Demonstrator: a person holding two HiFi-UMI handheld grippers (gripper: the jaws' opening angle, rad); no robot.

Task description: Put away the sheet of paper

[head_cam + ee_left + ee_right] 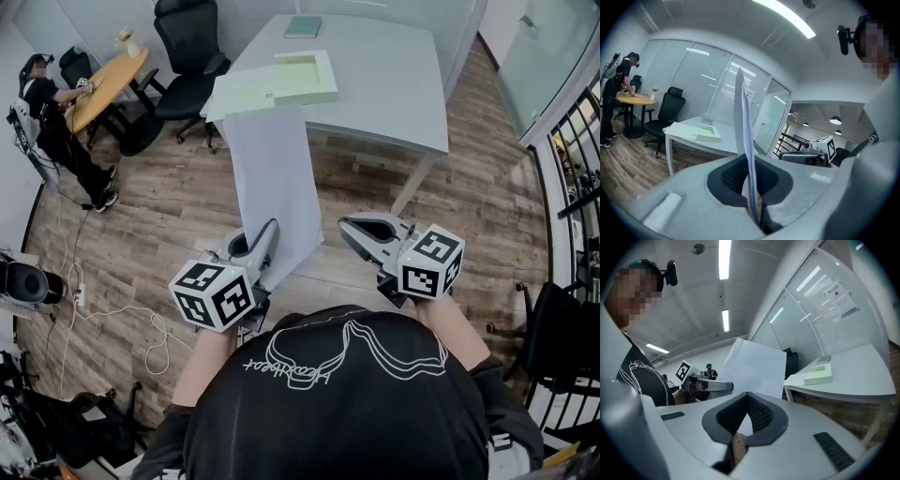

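The sheet of paper [274, 183] is clamped at its lower edge by the left hand-held gripper [269, 232] and held in the air, short of the counter's [394, 89] near edge. The right hand-held gripper [352, 229] is closed on nothing. Only the pickup looks done; stowing remains, probably in the green folder [281, 82] by the counter's left edge.

Office, white desk [394, 84], swivel chairs [187, 56], glass partitions [701, 79]

White table [394, 84], black chair [192, 47] — wooden floor [169, 216]
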